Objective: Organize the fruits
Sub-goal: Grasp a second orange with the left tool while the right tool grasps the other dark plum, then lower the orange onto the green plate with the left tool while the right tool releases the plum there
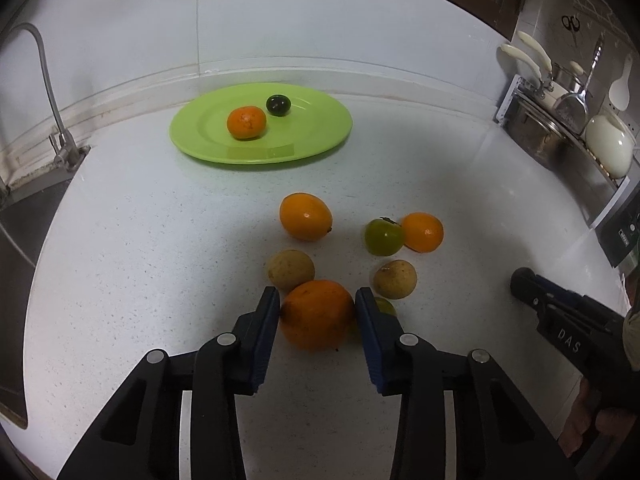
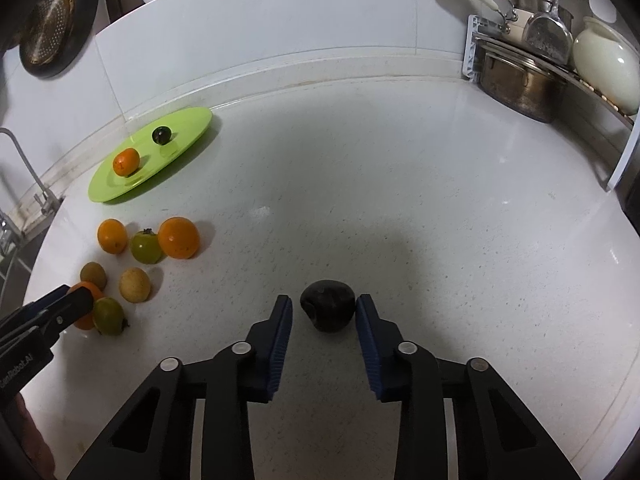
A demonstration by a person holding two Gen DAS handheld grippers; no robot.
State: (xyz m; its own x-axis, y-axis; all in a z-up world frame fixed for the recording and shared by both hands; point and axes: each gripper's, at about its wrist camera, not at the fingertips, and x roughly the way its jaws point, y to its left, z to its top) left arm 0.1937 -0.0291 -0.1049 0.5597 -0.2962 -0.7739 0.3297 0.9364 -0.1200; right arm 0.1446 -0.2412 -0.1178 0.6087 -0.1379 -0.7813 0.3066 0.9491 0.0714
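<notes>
My left gripper [image 1: 316,300] is closed around a large orange [image 1: 317,315] on the white counter; both pads touch its sides. Loose fruit lies around it: an orange [image 1: 305,216], a second orange [image 1: 423,232], a green persimmon [image 1: 383,237], two brown fruits [image 1: 291,270] [image 1: 395,279], and a green fruit [image 1: 385,306] half hidden behind the right finger. A green plate [image 1: 320,142] holds a mandarin [image 1: 246,121] and a dark fruit [image 1: 278,105]. My right gripper [image 2: 324,308] is open with a dark fruit [image 2: 328,305] between its fingertips, touching neither clearly.
A sink with a faucet [image 1: 48,92] lies at the left. A rack with a steel pot [image 2: 520,84], ladles and a white jar [image 2: 606,64] stands at the back right. A dark pan [image 2: 52,24] hangs on the wall. The backsplash runs behind the plate.
</notes>
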